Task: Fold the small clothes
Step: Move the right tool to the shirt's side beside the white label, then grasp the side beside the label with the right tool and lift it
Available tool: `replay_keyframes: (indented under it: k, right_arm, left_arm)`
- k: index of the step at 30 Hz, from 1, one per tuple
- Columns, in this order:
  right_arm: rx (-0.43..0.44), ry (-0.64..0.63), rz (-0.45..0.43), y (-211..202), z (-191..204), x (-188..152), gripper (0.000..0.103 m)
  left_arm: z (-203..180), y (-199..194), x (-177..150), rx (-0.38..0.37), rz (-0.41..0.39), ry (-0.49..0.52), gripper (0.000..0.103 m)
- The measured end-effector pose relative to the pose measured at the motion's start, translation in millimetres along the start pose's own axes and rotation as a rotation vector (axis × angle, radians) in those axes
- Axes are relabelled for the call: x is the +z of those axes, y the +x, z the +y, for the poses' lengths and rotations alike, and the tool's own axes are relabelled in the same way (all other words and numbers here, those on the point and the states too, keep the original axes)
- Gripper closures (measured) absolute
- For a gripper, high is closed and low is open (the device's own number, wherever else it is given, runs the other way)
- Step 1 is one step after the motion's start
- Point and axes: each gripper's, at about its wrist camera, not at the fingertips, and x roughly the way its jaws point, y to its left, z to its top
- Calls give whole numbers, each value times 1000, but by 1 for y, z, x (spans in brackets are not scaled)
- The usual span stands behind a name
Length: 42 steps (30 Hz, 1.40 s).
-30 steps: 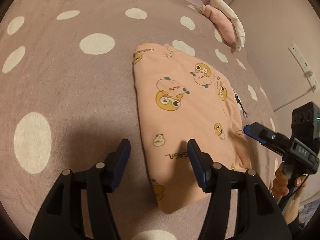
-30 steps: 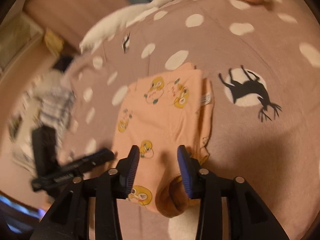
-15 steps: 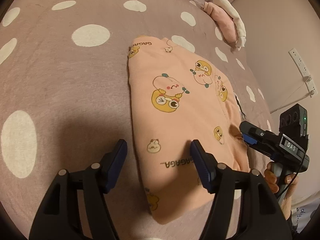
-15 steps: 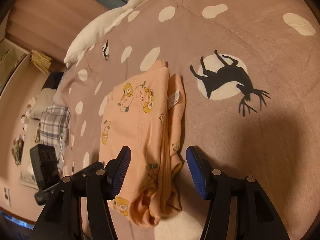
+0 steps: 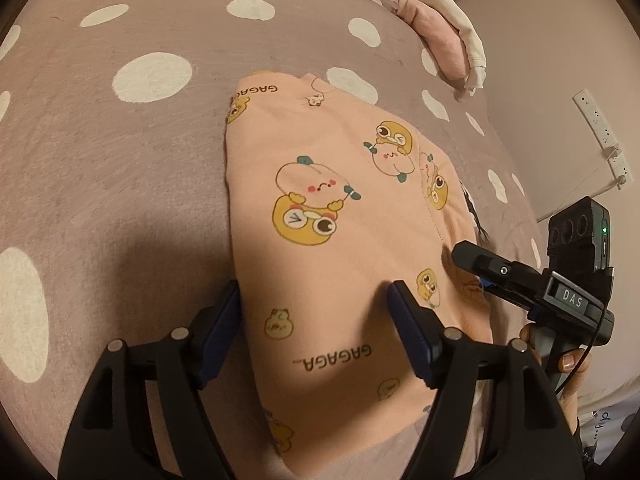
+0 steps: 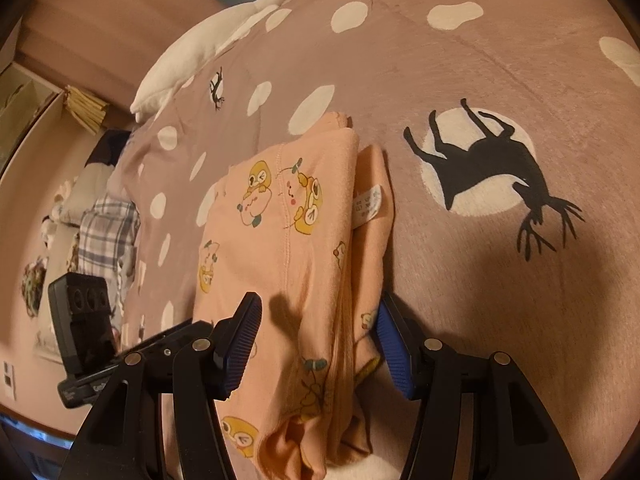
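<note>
We hold the left tool [image 5: 316, 312] spread wide over the near end of the folded peach garment [image 5: 340, 240], which lies flat on the mauve polka-dot blanket [image 5: 120, 160] covering the bed. Its left finger sits at the garment's left folded edge and its right finger presses on the cloth above the "GAGAGA" lettering; nothing is pinched between them.

Our right tool [image 6: 318, 340] is also spread wide, straddling the garment's [image 6: 280, 240] layered edge: the left finger rests on the top layer, the right finger stands just beside the stacked folds, against the blanket [image 6: 480, 60]. From the left wrist view, that same tool [image 5: 480, 264] reaches in from the right, its tip touching the garment's right edge, held by our right hand [image 5: 560, 356].

Ahead of the right tool, a white care label [image 6: 366, 204] shows on the lower layer, and a black deer print [image 6: 484, 168] lies to the right of the garment. A white goose plush [image 6: 224, 36] lies far ahead to the left, and a pink and white pillow [image 5: 444, 36] lies far ahead of the left tool.
</note>
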Motion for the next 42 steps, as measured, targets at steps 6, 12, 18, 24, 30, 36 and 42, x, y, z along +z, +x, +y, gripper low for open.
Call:
replay_keyframes:
  k: [6,12,18,24,30,36,42]
  right_arm:
    - [8,-18,0,8,3,5,45]
    - [20,-46,1,14,8,12,45]
    - [25,-69,-4,22,13,16,45]
    - [13,-97,-12,26,17,17,45]
    - [4,-90,-23,24,13,15,56]
    - [-71,-151,-24,24,25,12,64]
    - [-200,-281,-44,30,51,8,68]
  left_arm:
    - [-6,7,5,-4,-2,8,24]
    - [-8,11,9,-15,-2,15,23]
    - [-10,14,12,-28,-7,8,23]
    - [-15,15,13,-26,-15,16,23]
    - [-13,15,12,-19,-22,10,30]
    - [-12,14,12,27,-22,2,42]
    - [-17,15,12,67,-35,12,46]
